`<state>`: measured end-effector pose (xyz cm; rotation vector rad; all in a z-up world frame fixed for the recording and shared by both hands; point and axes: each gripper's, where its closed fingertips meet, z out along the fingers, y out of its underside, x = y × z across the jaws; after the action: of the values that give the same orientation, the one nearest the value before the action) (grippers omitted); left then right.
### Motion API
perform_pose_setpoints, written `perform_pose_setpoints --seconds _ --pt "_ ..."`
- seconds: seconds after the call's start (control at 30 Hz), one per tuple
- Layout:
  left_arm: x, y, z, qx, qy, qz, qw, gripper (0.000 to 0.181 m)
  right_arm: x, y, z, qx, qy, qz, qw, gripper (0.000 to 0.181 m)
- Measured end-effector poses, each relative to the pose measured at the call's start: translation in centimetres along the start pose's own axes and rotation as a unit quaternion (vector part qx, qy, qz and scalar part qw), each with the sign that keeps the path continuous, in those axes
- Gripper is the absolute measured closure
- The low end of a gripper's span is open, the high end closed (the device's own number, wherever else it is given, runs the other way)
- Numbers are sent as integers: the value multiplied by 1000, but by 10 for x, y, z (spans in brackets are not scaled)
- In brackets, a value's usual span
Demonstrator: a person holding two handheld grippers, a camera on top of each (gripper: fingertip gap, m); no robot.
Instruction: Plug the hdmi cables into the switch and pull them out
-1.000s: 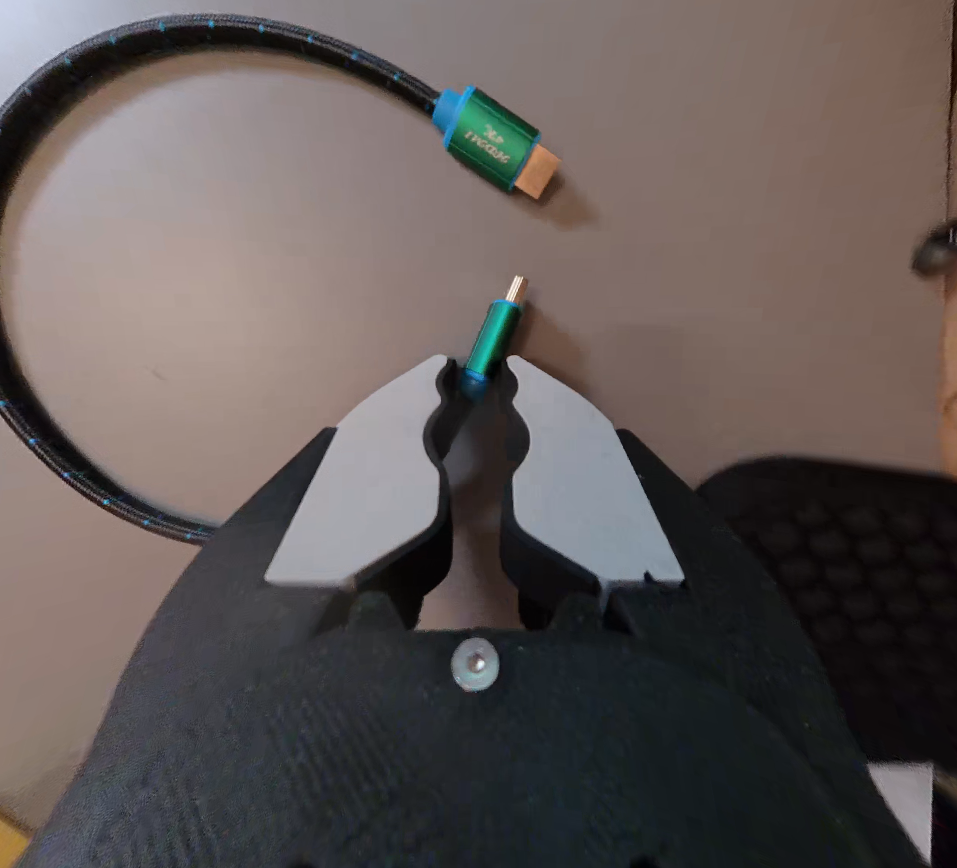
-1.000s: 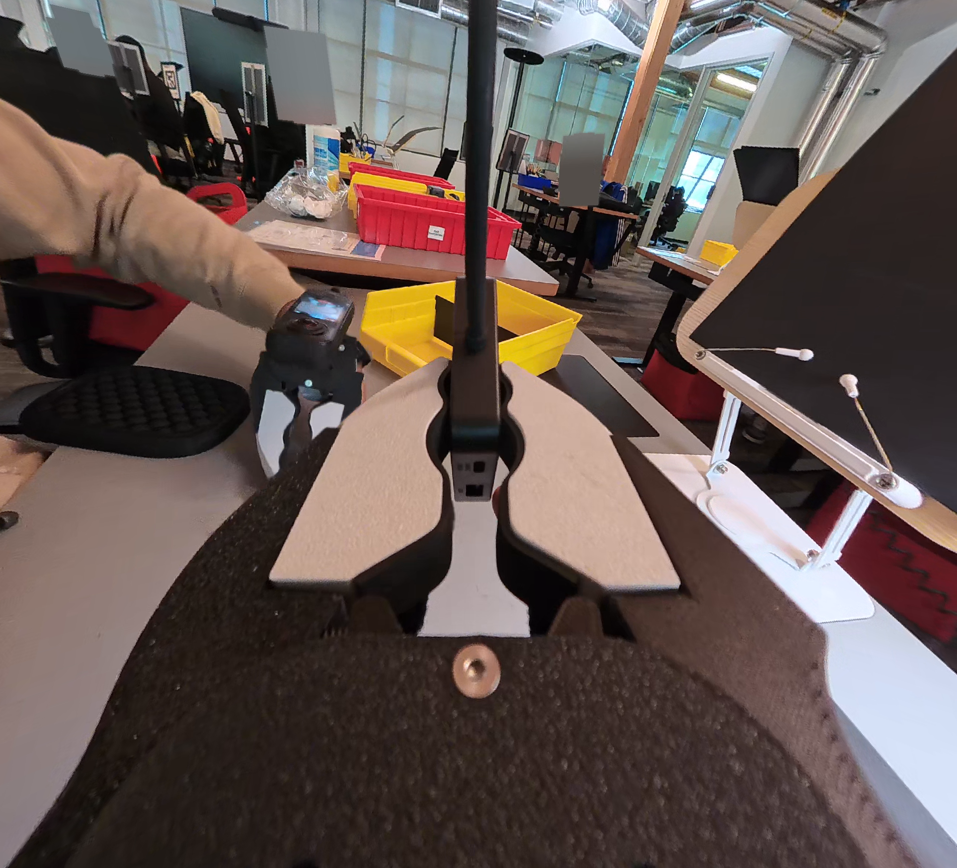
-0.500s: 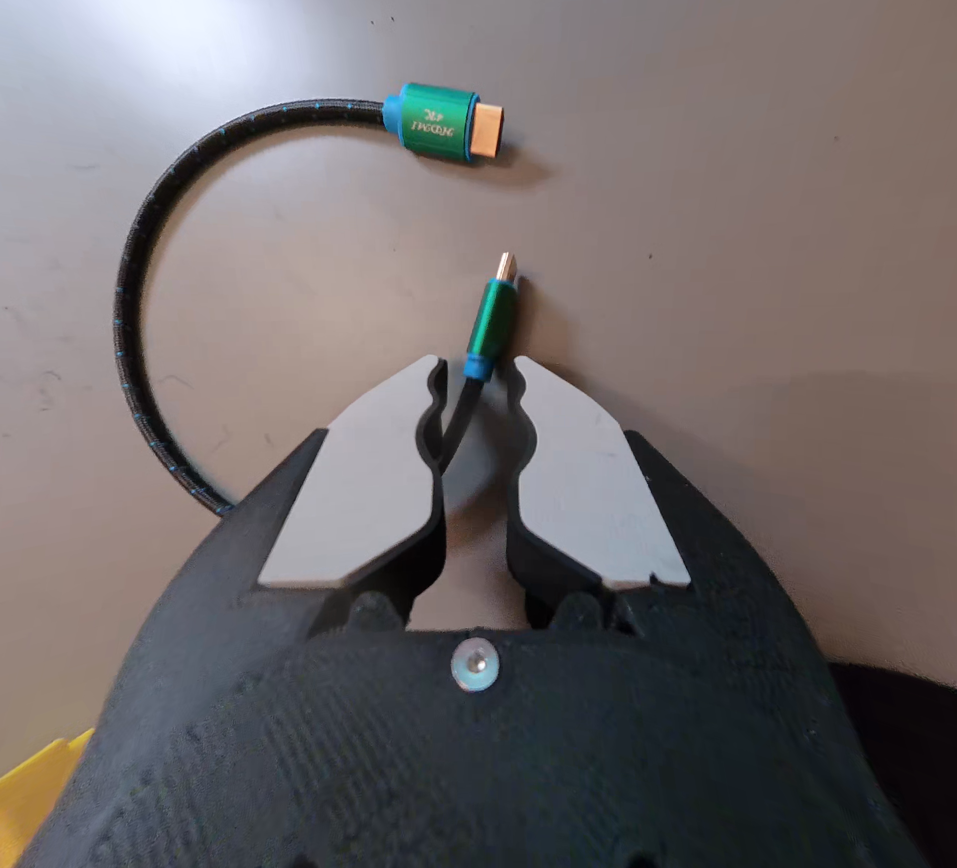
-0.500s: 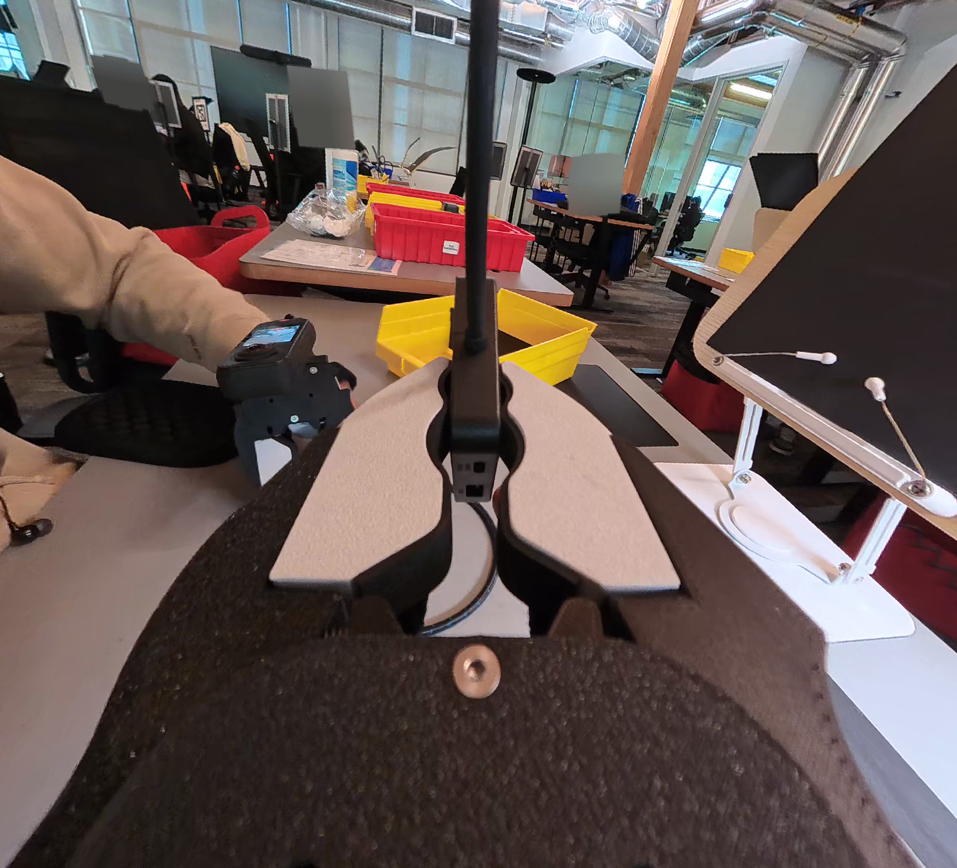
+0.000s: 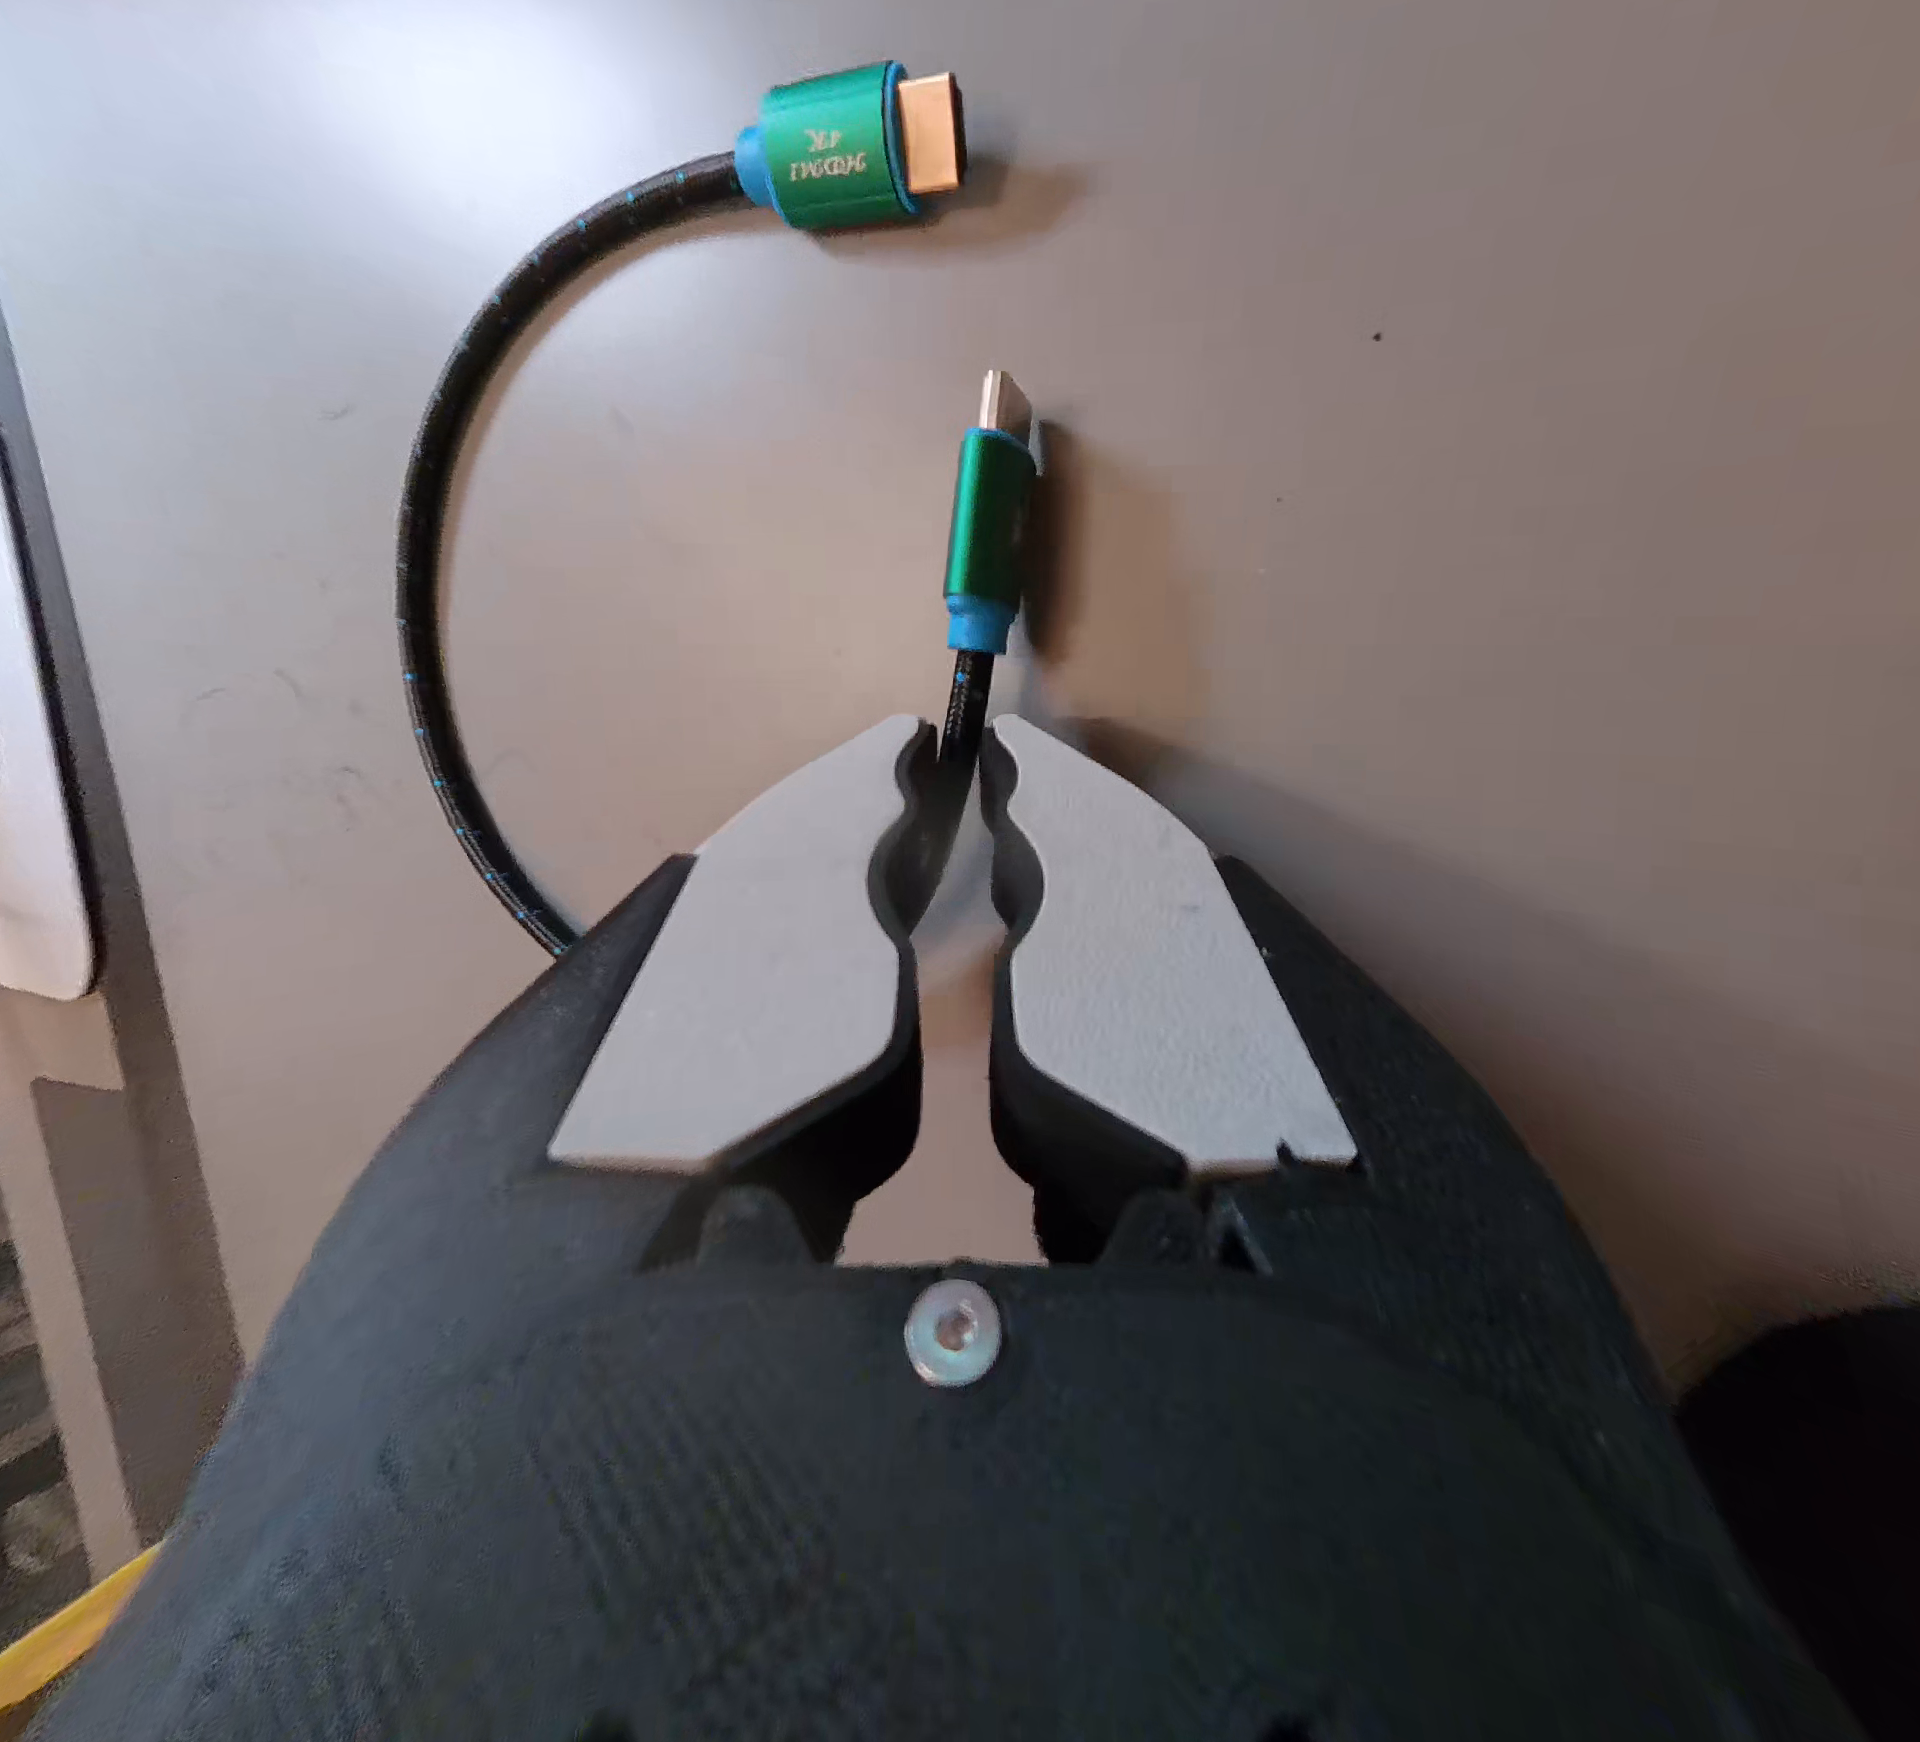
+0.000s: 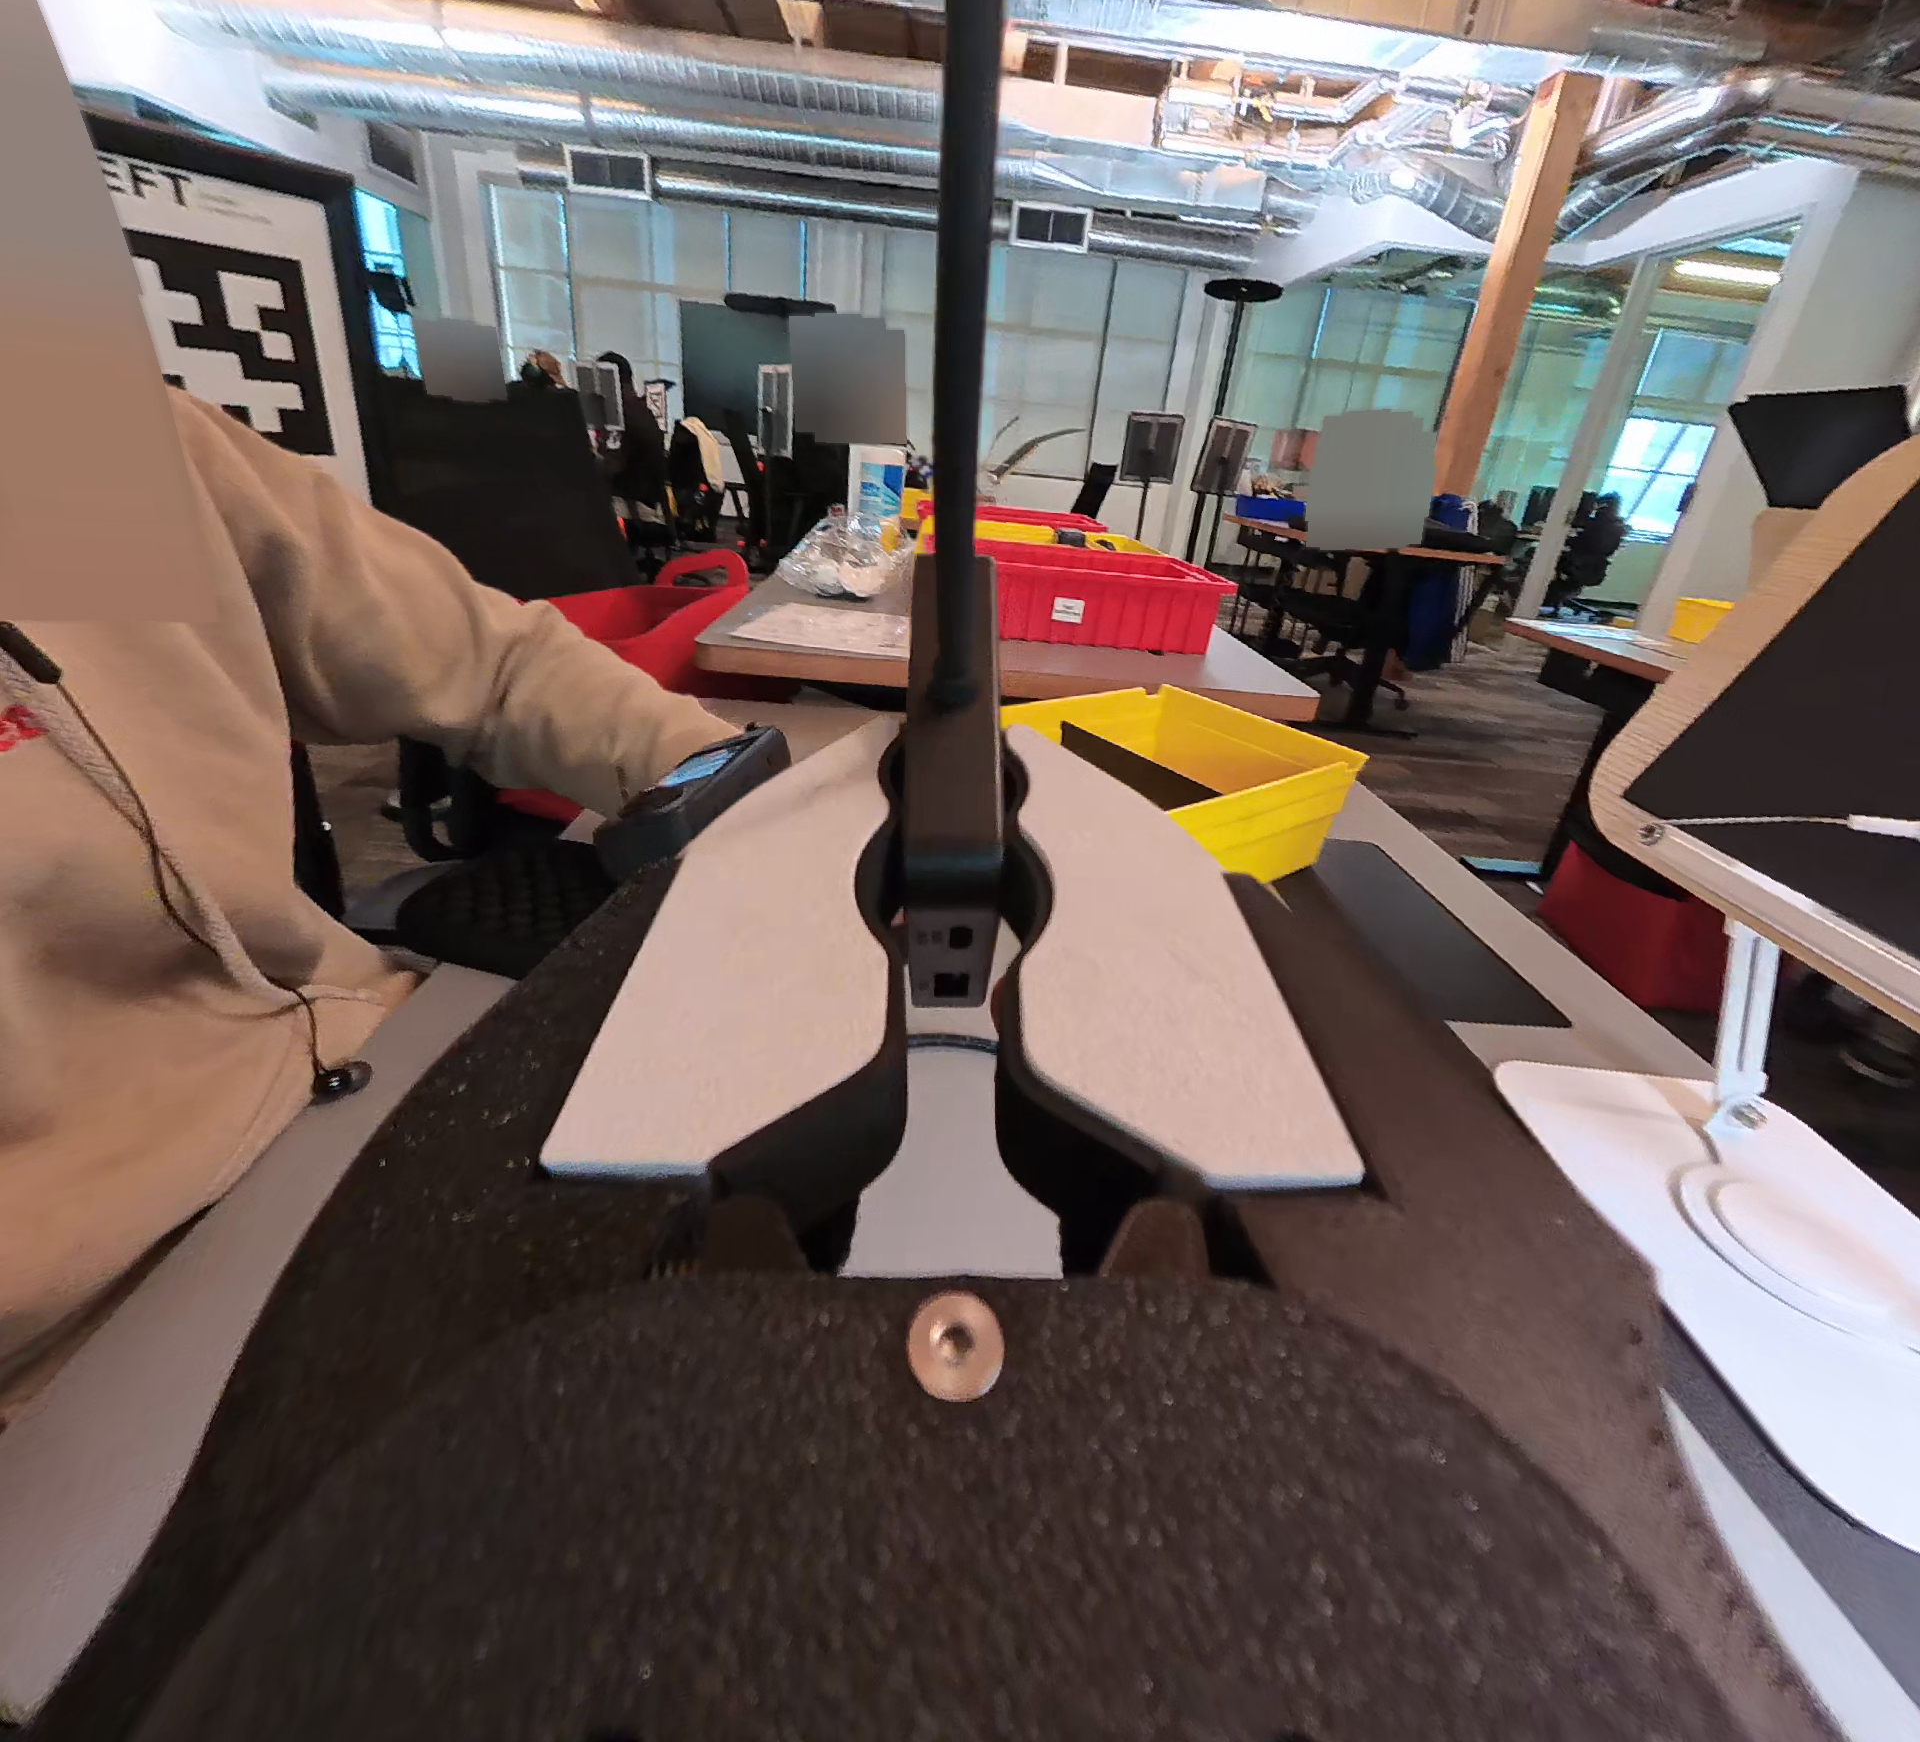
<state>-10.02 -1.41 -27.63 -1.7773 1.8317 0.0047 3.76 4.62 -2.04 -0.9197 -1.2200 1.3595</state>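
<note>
In the left wrist view my left gripper (image 5: 956,736) points down at the grey table (image 5: 1455,342). It is shut on a black braided HDMI cable (image 5: 961,705), just behind its green plug (image 5: 987,529) with a gold tip, which sticks out past the fingertips. A second green plug (image 5: 847,154) lies flat on the table farther off. Its braided cord (image 5: 426,612) curves left and runs under the gripper. In the right wrist view my right gripper (image 6: 951,736) is shut on the black switch (image 6: 951,819), held above the table. The switch's port end (image 6: 951,960) faces the camera, and a black lead (image 6: 971,238) rises from it.
The left gripper (image 6: 696,788) and a person's beige sleeve (image 6: 416,653) show left in the right wrist view. A yellow bin (image 6: 1226,767) stands behind the switch. A white stand (image 6: 1714,1204) with a tilted board (image 6: 1787,809) is at the right. The table edge (image 5: 73,653) is at the left. There is about 30 centimetres between the tips of the two grippers.
My left gripper has slid back from the plug's collar onto the cord and closed tighter. The lying plug now sits closer. The right gripper has turned left with the switch.
</note>
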Motion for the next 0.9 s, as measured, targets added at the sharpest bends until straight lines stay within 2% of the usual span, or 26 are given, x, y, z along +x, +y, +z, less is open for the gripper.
perform_pose_setpoints --seconds 0.3,0.5,0.67,0.8,0.9 --pt "-10 -2 -18 30 -54 -21 998 174 -9 -6 0 22 -29 11 999 168" --pt "-32 -16 -49 87 -106 -52 989 175 -10 -5 1 21 -33 14 999 168" --pt "-52 -34 -87 140 -148 -66 977 175 -10 -5 0 20 -32 14 999 167" --pt "-60 -58 -129 217 -153 -89 960 174 -10 -8 -2 27 -34 16 999 168" --pt "-61 -85 -171 329 -96 -154 927 174 -13 -10 -4 35 -43 19 998 168"
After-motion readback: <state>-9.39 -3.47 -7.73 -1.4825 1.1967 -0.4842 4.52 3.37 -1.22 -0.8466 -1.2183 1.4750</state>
